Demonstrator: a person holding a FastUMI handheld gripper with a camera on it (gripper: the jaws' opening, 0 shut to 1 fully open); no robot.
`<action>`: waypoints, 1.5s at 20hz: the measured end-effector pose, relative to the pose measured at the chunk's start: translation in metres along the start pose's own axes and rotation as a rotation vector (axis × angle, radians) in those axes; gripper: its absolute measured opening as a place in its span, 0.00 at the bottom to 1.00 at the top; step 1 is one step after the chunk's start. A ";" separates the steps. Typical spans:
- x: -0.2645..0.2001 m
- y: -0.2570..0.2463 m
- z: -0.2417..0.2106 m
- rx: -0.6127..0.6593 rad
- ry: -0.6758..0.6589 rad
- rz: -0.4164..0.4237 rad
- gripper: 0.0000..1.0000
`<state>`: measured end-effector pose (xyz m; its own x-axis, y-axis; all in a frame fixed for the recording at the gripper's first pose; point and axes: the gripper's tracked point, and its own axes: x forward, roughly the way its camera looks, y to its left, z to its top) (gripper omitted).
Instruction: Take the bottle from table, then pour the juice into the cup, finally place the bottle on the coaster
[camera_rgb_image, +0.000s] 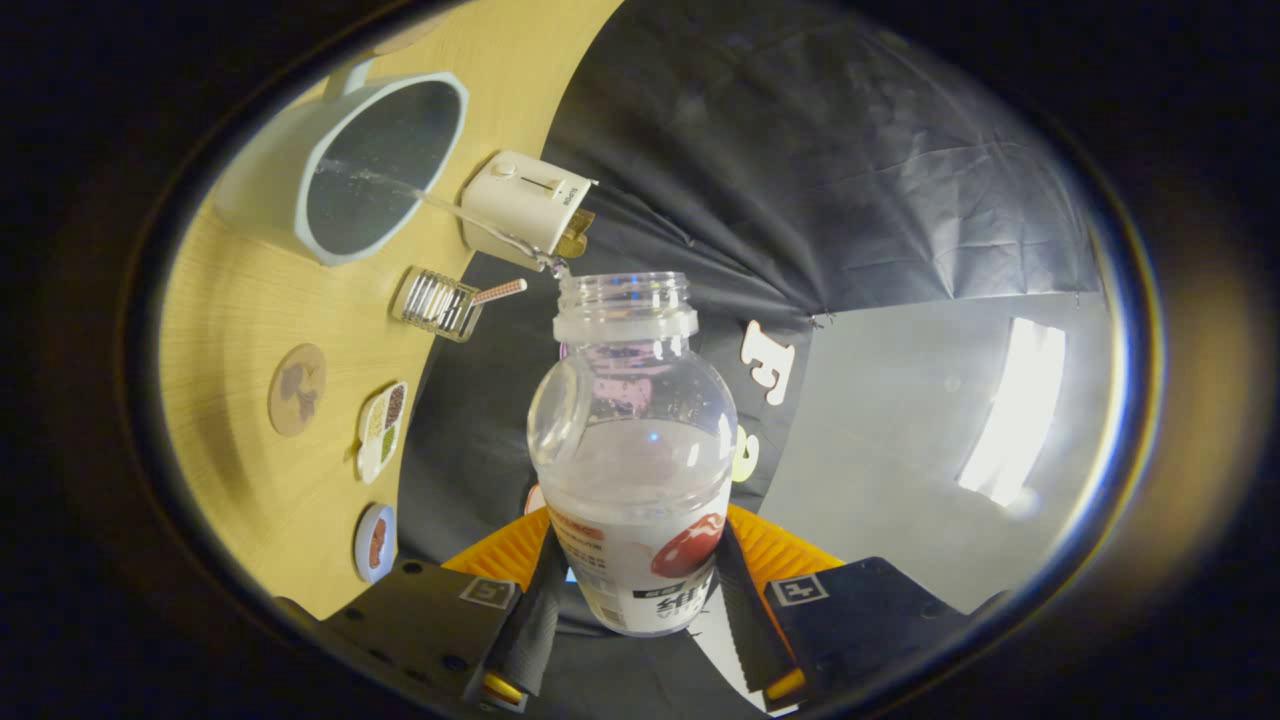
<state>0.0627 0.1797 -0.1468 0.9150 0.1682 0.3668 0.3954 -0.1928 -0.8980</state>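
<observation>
Basically, reading left to right: the wooden table was pale, fine-grained and matte, and appeared tipped on its side from the gripper's camera. On it sat the cup, a pale blue-grey mug with a thick rim and a handle, dark inside. A thin clear stream ran from the bottle mouth across to the cup's inside. Below the cup lay a round brown coaster with a dark print, then a small oval dish with divided coloured fillings, and a small blue-rimmed round dish. Nearer the cloth wall stood a ribbed clear holder with a striped stick, and a cream boxy appliance with a slider; its small label was too blurred to read.

The gripper was clamped on the bottle, both black finger pads pressing its labelled lower body, orange ribbed parts behind. Bottle was clear plastic, round-shouldered, threaded neck, cap off, part full of cloudy whitish juice. Label showed a red fruit picture and printed text I couldn't read.
</observation>
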 end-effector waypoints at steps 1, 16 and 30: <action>0.001 -0.001 0.000 -0.006 -0.003 -0.006 0.77; 0.000 -0.013 0.013 -0.059 -0.059 -0.048 0.77; -0.034 0.122 0.007 0.650 0.205 0.569 0.77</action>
<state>0.0788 0.1576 -0.2706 0.9800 0.0263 -0.1974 -0.1910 0.4034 -0.8949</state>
